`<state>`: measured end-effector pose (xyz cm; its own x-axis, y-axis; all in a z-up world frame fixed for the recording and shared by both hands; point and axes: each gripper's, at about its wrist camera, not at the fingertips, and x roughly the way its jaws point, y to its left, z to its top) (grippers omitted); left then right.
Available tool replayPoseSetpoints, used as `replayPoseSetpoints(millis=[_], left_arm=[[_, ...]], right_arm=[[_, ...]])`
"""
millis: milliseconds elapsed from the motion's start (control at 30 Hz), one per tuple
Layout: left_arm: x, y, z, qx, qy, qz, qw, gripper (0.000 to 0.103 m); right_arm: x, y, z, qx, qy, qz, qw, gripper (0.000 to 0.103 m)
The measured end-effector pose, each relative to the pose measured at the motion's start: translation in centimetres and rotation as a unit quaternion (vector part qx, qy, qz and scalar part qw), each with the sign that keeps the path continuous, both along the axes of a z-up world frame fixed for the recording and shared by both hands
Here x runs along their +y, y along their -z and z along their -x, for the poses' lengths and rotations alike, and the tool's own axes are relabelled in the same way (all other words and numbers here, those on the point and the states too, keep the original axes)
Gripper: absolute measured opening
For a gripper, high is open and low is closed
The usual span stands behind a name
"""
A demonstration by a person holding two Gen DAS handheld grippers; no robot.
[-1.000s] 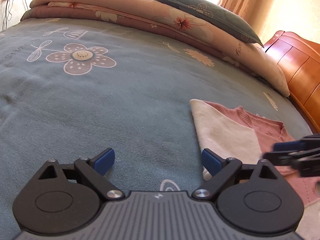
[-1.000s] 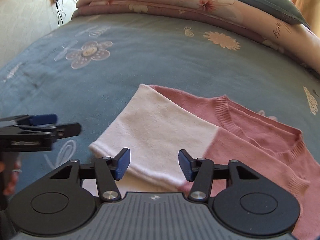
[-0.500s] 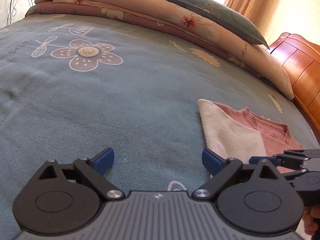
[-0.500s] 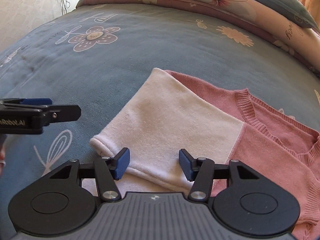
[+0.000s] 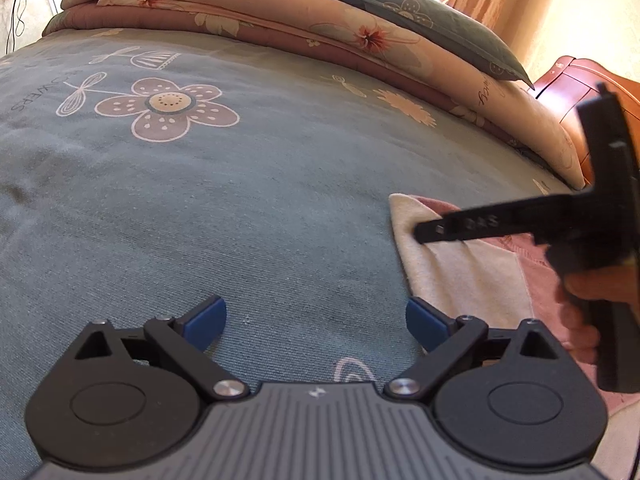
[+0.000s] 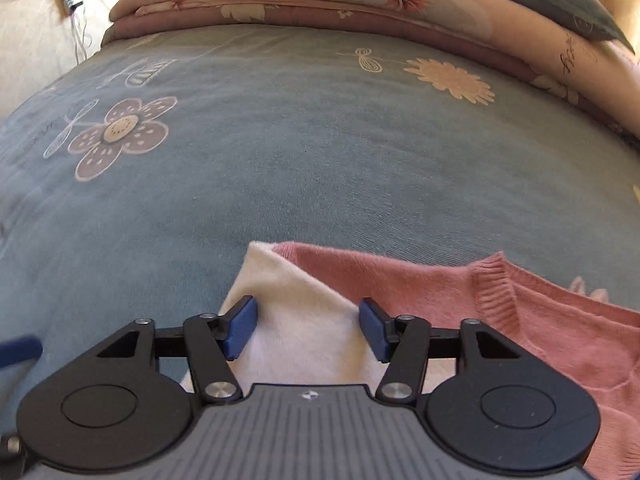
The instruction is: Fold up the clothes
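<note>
Pink-and-cream sweater [image 6: 400,304] lies flat on bedspread [image 6: 320,160], directly ahead of your right gripper [image 6: 307,330], right of your left gripper [image 5: 316,320]. Both spread, holding nothing; right straddles cream fold. Knit likely soft, light, limp, stretchy: pinch cream fold's edge through both layers.

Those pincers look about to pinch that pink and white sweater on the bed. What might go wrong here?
The right gripper is open astride the white sleeve, near its edge; it may catch only a thin layer and lose it. The left gripper is open over bare bedspread, so the sweater might be lifted from one side and bunch up. The two tools sit close together and could bump.
</note>
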<state>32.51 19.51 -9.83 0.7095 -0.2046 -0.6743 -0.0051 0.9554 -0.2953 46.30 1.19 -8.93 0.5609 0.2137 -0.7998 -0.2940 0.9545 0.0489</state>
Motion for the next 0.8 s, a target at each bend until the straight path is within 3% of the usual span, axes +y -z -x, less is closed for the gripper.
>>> replayPoseSetpoints(millis=[267,400,567,700,800], left_arm=[[-0.4,-1.1,0.6,-0.011,0.049,0.036,0.9981,0.096],[-0.9,-1.5,1.1,-0.028,0.095,0.076,0.9922,0.097],[-1.7,-1.2,0.9,-0.017,0.104,0.069,0.9920,0.097],[-2.3,-1.2,0.9,-0.015,0.110,0.063,0.9918,0.097],[-2.8,-1.1,0.9,-0.013,0.116,0.058,0.9914,0.097]], right_arm=[[-1.6,-2.6,2.4,-0.009,-0.003,-0.053,0.999,0.069],[-3.7,-3.1,3.2,0.043,-0.008,-0.114,0.992,0.078],[-6.4,-1.0,3.0,0.100,0.030,-0.130,0.986,0.078],[-9.5,-2.4,5.1,0.079,0.039,-0.178,0.980,0.083],[-11.7,-2.0,6.3,0.076,0.056,-0.181,0.979,0.087]])
